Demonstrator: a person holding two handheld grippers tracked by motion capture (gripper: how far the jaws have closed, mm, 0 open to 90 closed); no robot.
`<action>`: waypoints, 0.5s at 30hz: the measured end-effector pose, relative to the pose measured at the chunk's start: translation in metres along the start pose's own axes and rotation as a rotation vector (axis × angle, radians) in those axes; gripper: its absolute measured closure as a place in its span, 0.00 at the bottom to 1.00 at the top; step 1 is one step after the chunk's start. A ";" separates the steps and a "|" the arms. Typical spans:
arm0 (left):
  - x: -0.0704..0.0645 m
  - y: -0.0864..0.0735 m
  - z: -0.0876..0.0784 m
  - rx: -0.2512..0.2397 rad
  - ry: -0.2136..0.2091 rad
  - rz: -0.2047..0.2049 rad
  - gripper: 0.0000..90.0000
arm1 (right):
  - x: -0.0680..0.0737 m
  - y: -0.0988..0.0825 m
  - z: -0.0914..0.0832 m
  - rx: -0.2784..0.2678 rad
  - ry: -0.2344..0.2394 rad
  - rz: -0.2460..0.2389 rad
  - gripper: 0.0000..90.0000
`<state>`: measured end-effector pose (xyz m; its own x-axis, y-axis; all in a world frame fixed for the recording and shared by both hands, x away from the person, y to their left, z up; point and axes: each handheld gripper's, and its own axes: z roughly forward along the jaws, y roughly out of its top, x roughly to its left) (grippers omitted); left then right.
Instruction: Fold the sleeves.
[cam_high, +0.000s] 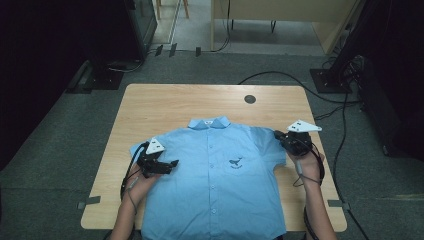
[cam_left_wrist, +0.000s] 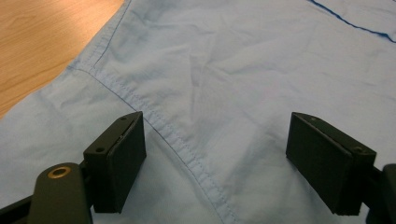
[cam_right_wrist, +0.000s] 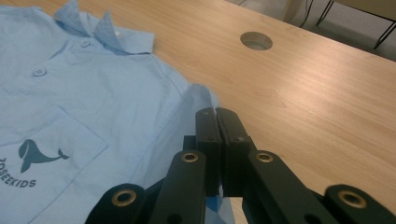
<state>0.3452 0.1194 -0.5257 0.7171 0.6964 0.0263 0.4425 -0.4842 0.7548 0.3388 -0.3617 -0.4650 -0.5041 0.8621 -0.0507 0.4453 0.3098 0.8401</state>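
Wooden table (cam_high: 150, 105), with a round cable hole (cam_high: 250, 99) near its far edge. Spread flat across its middle and front, buttoned side up: a light blue shirt (cam_high: 210, 180), collar (cam_high: 209, 122) pointing away from the person, hem overhanging the near edge, whale print (cam_high: 235, 162) on the chest pocket.

Step in hand, by the look of it: the start of a fold, beginning with the sleeves. Right sleeve (cam_high: 267, 145) pinched at its outer edge and lifted a little off the table. Next move likely calls for carrying that sleeve inward over the chest, keeping the pinch firm so the thin cloth does not slip out, with the body of the shirt held flat.

Left hand-held gripper (cam_left_wrist: 215, 158) over the left sleeve seam (cam_left_wrist: 177, 140), jaws wide apart, cloth lying between them but not pressed by either pad.

Right hand-held gripper (cam_right_wrist: 217, 140) at the shirt's right shoulder edge, jaws closed tight on a fold of the sleeve, a scrap of blue visible beneath the pads.
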 end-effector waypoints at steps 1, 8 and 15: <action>0.000 0.000 0.000 0.001 0.000 0.001 0.22 | 0.001 0.001 0.000 0.003 0.005 -0.001 0.98; 0.000 0.000 0.000 0.000 0.000 0.000 0.22 | 0.007 0.005 0.001 -0.002 0.021 -0.021 0.98; 0.000 0.000 0.000 0.000 0.000 0.000 0.22 | 0.012 0.008 0.001 0.007 0.038 -0.031 0.98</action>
<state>0.3452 0.1194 -0.5258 0.7169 0.6967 0.0263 0.4426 -0.4839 0.7549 0.3369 -0.3480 -0.4600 -0.5454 0.8363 -0.0561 0.4343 0.3392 0.8345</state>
